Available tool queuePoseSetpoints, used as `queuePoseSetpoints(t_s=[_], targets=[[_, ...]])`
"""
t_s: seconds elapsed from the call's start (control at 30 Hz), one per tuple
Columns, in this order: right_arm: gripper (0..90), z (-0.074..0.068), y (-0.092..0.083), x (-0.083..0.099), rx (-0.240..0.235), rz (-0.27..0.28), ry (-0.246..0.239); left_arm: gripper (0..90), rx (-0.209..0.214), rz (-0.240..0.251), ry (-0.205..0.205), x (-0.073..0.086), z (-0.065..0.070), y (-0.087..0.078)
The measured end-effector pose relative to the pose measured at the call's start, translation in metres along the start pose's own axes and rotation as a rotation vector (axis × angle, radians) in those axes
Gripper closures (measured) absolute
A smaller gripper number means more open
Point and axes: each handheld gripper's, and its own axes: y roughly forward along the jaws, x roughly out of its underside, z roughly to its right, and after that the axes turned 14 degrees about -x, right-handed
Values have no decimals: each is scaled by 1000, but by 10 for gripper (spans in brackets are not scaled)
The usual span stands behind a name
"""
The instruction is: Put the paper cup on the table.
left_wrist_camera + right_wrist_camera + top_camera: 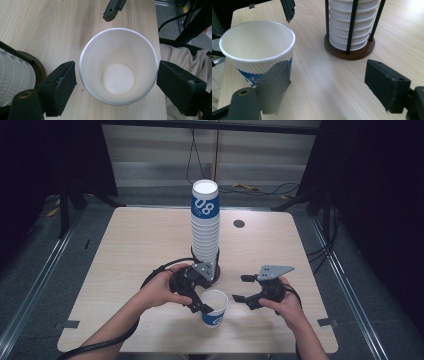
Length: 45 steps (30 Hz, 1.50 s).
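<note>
Your left claw [200, 302] straddles the lone paper cup [215, 307] standing upright on the bench [135, 250], jaws wide with slim gaps either side. Your right claw [244, 289] hangs open and empty just beside it. Behind, the top cup of the stack [205, 227] reads "08".

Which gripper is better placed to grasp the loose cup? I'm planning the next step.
Left, probably. The left gripper already has its jaws on either side of the paper cup, not yet pressing. The right gripper stands open beside it, nothing between its jaws.
</note>
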Motion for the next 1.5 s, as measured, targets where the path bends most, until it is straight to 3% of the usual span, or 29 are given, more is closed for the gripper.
queuePoseSetpoints(t_s=[0.67, 0.83, 1.23, 1.5], targets=[[197, 2, 2, 1, 0, -9, 3, 159, 5, 20, -39, 23, 2, -6], [196, 2, 2, 1, 1, -11, 8, 159, -11, 15, -40, 28, -1, -12], [180, 5, 4, 2, -1, -13, 16, 159, -72, 33, -119, 51, -10, -31], [179, 7, -1, 7, 21, -28, 28, 159, -96, 9, -147, 70, -17, -33]])
